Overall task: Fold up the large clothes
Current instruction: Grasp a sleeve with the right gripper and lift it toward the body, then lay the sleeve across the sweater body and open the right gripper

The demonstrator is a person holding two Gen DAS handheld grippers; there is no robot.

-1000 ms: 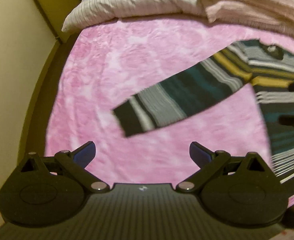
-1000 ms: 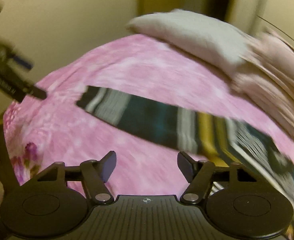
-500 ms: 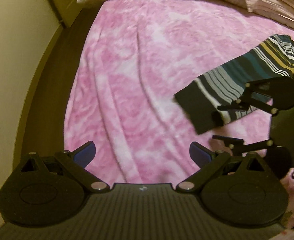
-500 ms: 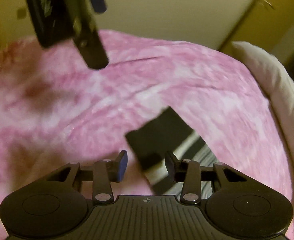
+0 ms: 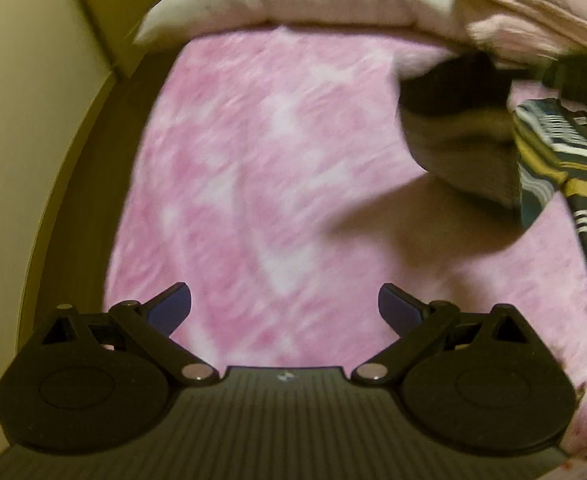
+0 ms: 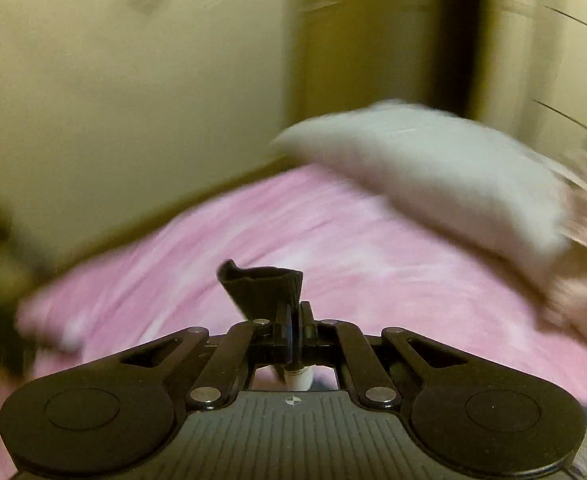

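The striped sweater (image 5: 565, 168) lies at the right edge of the left wrist view on the pink bed cover, its body banded in dark teal, white, mustard yellow and near-black. One sleeve (image 5: 461, 136) is lifted off the cover and swung up toward the body, blurred, showing a black cuff end and greyish fabric, with a shadow beneath it. In the right wrist view the black ribbed cuff (image 6: 263, 292) stands upright, pinched at its lower part, fanning out above.
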